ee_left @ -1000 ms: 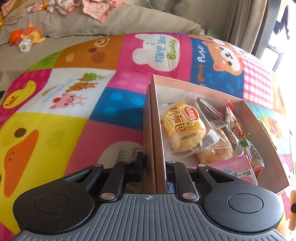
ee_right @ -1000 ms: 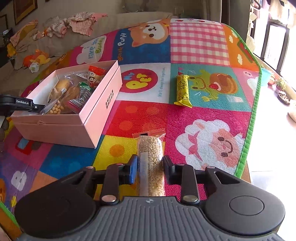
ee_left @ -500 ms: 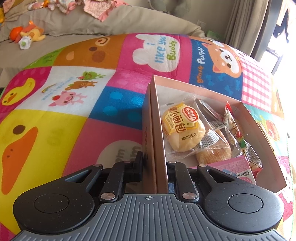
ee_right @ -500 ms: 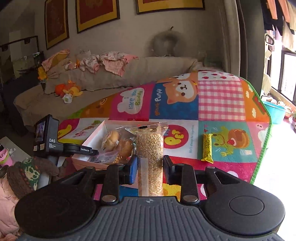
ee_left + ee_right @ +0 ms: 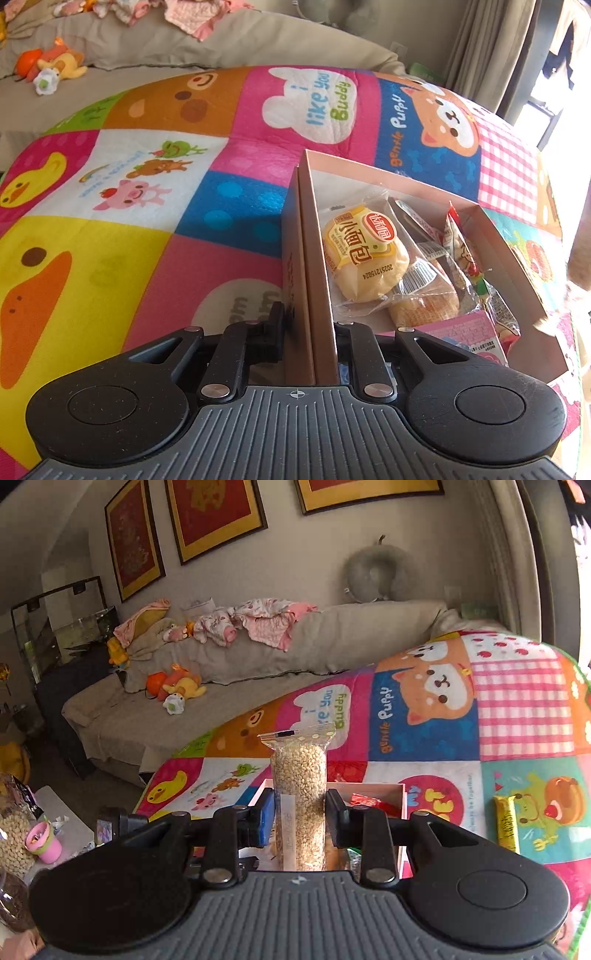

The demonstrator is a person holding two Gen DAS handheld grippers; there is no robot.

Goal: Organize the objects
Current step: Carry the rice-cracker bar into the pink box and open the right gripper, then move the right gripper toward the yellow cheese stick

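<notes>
Step in hand, as judged: loading loose snacks into the pink cardboard box (image 5: 413,184), which sits on the patchwork play mat (image 5: 110,236) toward its near edge; the left hand-held gripper (image 5: 308,328) straddles the box's near-left wall, one finger outside and one inside, its jaws opening at this moment with the wall between them, and whether the pads are pressing the card cannot be told; the right hand-held gripper (image 5: 300,818) is closed to a narrow gap on a clear zip bag of pale grains (image 5: 299,775), held upright and clear of the mat, with the box's far rim (image 5: 369,785) showing just behind the fingers; next move, as judged: lower the bag over the open part of the box and let go without crushing what lies inside; box: stiff matte card, straight thin walls, open top; contents: a round soft bun in a yellow printed wrapper (image 5: 364,254), glossy crinkled film packets beside it; grain bag: thin transparent film, filled into a firm column, flat sealed top; a yellow foil-wrapped bar (image 5: 506,823) lies on the mat toward its right edge, well apart from the box, not yet packed; mat: padded, faintly textured, cartoon panels.
</notes>
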